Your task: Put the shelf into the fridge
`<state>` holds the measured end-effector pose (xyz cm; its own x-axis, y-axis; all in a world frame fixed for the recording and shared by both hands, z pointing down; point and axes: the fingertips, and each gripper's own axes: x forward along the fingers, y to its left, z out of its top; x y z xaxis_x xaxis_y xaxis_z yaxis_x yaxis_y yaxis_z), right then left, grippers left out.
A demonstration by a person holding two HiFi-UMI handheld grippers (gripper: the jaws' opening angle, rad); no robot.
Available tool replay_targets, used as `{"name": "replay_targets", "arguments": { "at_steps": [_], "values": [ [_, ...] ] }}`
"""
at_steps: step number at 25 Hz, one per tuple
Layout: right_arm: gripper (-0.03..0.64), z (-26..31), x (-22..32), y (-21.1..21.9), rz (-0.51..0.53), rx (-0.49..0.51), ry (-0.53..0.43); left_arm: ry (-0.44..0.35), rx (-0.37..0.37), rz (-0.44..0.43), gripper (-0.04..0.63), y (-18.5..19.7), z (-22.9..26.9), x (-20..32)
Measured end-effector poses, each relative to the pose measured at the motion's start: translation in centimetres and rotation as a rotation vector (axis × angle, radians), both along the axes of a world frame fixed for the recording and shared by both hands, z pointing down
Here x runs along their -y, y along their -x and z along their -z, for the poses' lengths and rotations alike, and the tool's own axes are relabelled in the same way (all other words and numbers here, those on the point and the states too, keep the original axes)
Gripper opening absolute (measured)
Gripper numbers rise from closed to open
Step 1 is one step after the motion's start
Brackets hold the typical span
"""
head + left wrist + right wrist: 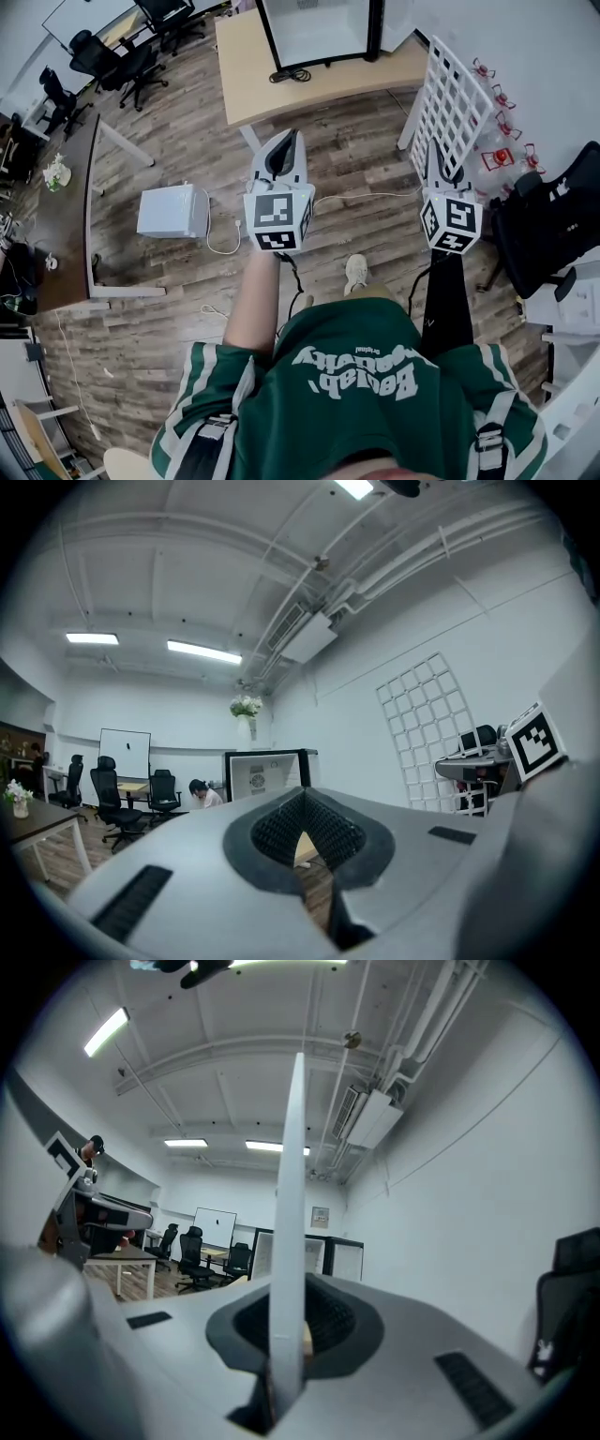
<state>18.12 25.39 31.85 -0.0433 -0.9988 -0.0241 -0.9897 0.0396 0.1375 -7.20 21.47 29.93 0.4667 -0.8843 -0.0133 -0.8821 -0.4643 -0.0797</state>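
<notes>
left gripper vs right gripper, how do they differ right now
The right gripper is clamped on the edge of the white shelf. The left gripper has its jaws together on nothing. In the head view the left gripper points toward the fridge on the table, while the right gripper sits further right, near the black chair. Both are shut and carry a marker cube.

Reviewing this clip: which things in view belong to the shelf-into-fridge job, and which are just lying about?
Job in hand:
shelf, clamped in the right gripper
fridge on the table

Lying about:
white box
office chairs
cable
</notes>
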Motion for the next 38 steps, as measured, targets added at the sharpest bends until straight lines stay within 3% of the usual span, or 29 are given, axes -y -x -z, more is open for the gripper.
{"name": "replay_targets", "arguments": {
  "at_steps": [4,18,38],
  "values": [
    [0.032,0.4,3.3,-1.7,0.018,-0.036,-0.003,-0.002,-0.004,0.007,0.000,-2.4,0.3,2.8],
    [0.032,-0.2,13.6,-4.8,0.080,-0.014,-0.002,0.009,0.010,0.055,0.000,-5.8,0.3,11.5],
    [0.032,-1.4,24.0,-6.2,0.137,-0.070,0.014,0.005,0.039,0.145,0.000,-6.0,-0.4,20.3]
  ]
}}
